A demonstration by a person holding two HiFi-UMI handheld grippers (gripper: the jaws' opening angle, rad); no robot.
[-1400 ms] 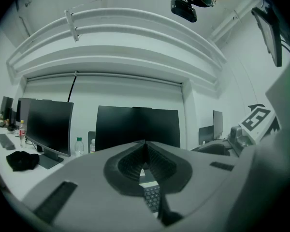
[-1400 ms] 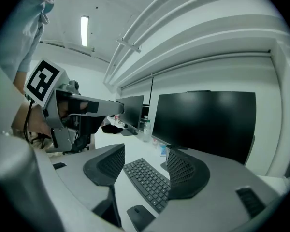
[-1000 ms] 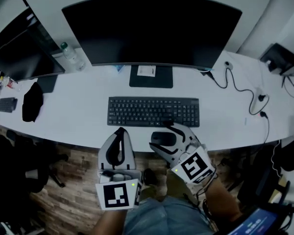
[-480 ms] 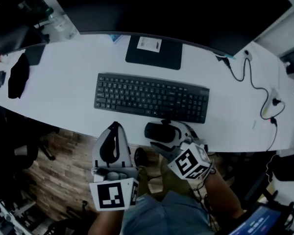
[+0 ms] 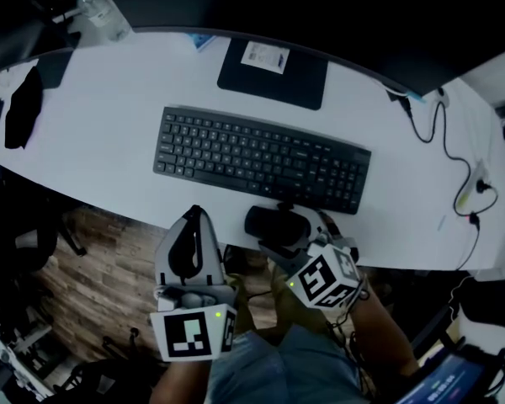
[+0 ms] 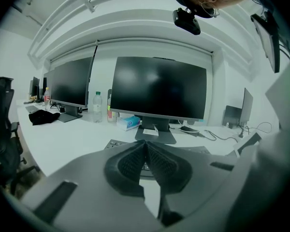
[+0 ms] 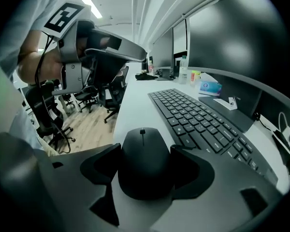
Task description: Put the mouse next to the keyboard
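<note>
The black mouse (image 5: pixel 272 222) (image 7: pixel 142 146) lies on the white desk (image 5: pixel 109 141), just in front of the right part of the black keyboard (image 5: pixel 261 158) (image 7: pixel 198 122). My right gripper (image 5: pixel 288 231) (image 7: pixel 145 162) straddles the mouse, one pad on each side. Its jaws are opening, and the mouse rests on the desk between them. My left gripper (image 5: pixel 194 219) (image 6: pixel 146 146) hovers off the desk's front edge, left of the mouse. It is shut, pads together, with nothing in it.
A large monitor's stand (image 5: pixel 273 70) sits behind the keyboard. Cables (image 5: pixel 454 167) trail on the desk's right. A black cloth (image 5: pixel 21 108) and a water bottle (image 5: pixel 97 11) lie at the far left. Office chairs (image 7: pixel 94 93) stand on the wooden floor (image 5: pixel 93 284).
The head view has swung so the desk sits tilted and higher in the frame. The mouse and right gripper now sit a little nearer the keyboard's front edge. The left gripper has held still.
</note>
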